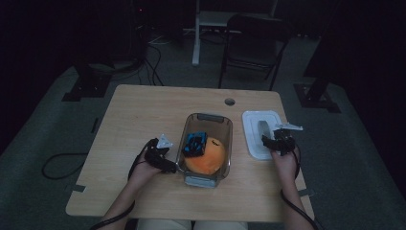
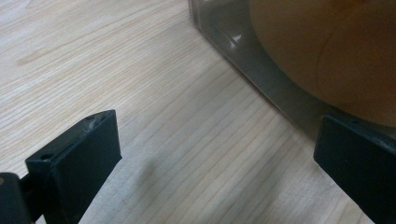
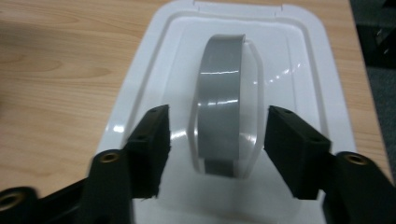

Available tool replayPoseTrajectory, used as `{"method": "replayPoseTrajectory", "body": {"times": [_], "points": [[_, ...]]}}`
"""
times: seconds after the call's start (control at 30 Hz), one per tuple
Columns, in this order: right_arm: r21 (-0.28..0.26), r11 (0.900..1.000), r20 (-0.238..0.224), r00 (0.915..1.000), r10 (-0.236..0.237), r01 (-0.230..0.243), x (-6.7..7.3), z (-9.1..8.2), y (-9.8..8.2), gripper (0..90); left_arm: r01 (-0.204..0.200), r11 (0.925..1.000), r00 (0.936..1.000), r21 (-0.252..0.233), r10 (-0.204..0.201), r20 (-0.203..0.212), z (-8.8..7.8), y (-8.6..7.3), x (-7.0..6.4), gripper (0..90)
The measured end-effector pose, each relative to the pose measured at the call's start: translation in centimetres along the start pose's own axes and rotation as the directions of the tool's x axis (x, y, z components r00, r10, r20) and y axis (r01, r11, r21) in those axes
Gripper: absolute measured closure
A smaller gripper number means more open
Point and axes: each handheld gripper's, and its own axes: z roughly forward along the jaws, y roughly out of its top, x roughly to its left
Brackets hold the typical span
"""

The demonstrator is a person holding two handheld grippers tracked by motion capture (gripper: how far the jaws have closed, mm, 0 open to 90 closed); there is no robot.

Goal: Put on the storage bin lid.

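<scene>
White lid [image 3: 299, 60] lay flat on table [image 1: 143, 110], just right of clear container [image 1: 226, 125] holding orange ball [image 1: 207, 158] & blue-black toy [image 1: 196, 143]. R gripper [image 3: 215, 128] straddled lid's grey handle [image 3: 223, 102], jaws apart, pads not touching it. L gripper [image 2: 210, 154] sat wide apart at container's near-left wall. Step, as judged: grasping lid handle. Next: close squarely on handle, lift, carry left over container.

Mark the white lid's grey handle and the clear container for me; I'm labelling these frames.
grey handle [image 3: 223, 112], right gripper view, middle of its arched band.
clear container [image 1: 207, 118], high view, far rim.
</scene>
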Motion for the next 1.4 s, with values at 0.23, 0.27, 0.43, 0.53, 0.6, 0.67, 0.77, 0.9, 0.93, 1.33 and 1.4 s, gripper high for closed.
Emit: {"method": "replayPoseTrajectory", "body": {"times": [0.23, 0.27, 0.43, 0.53, 0.6, 0.67, 0.77, 0.9, 0.93, 1.33, 1.4], "points": [[0.086, 0.996, -0.011, 0.9997, 0.023, -0.022, -0.5, 2.3, 0.3, 56.4, -0.007, 0.9999, 0.9999, 0.010, 0.007, 0.007, 0.3, 0.2, -0.4, 1.2], [0.095, 0.995, -0.013, 0.9998, 0.018, -0.017, -0.5, 2.5, 0.2, 60.7, -0.007, 0.9999, 0.9999, 0.013, 0.006, 0.009, 0.3, 0.2, -0.5, 1.2], [0.107, 0.994, -0.001, 0.9999, -0.015, 0.015, 0.0, 2.2, 0.2, 67.0, -0.016, 0.9997, 0.9996, 0.018, 0.015, 0.025, 0.5, 0.4, -1.1, 1.2], [0.088, 0.996, -0.014, 0.9999, -0.007, 0.008, 0.1, 1.4, 0.0, 67.2, -0.023, 0.9996, 0.9995, 0.019, 0.023, 0.020, 0.6, 0.6, -1.5, 1.2], [0.074, 0.997, -0.019, 0.9998, -0.008, 0.010, 0.2, 0.5, 0.0, 67.3, -0.028, 0.9994, 0.9993, 0.018, 0.028, 0.023, 0.6, 0.7, -1.6, 1.2], [0.055, 0.998, -0.028, 0.9995, -0.013, 0.014, 0.4, -0.6, -0.1, 67.3, -0.029, 0.9994, 0.9993, 0.017, 0.029, 0.026, 0.7, 0.8, -1.8, 1.1], [0.026, 0.999, -0.034, 0.9989, -0.032, 0.033, 0.8, -2.1, 0.0, 67.4, -0.038, 0.9990, 0.9990, 0.023, 0.037, 0.023, 1.1, 0.9, -2.1, 1.1], [-0.022, 0.999, -0.055, 0.9980, -0.032, 0.031, 1.2, -4.5, 0.4, 67.5, -0.043, 0.9987, 0.9989, 0.028, 0.043, 0.020, 1.4, 1.2, -2.5, 1.1], [-0.035, 0.999, -0.060, 0.9975, -0.037, 0.035, 1.3, -5.1, 0.6, 67.4, -0.046, 0.9986, 0.9988, 0.026, 0.045, 0.019, 1.5, 1.3, -2.6, 1.1], [-0.162, 0.983, -0.137, 0.9852, -0.104, 0.081, 4.9, -11.3, 2.8, 67.4, -0.055, 0.9981, 0.9983, 0.025, 0.055, 0.022, 2.6, 2.2, -3.8, 1.1], [-0.172, 0.981, -0.147, 0.9823, -0.117, 0.091, 5.8, -11.8, 3.0, 67.4, -0.060, 0.9979, 0.9978, 0.024, 0.059, 0.028, 2.8, 2.4, -4.1, 1.1]]}}
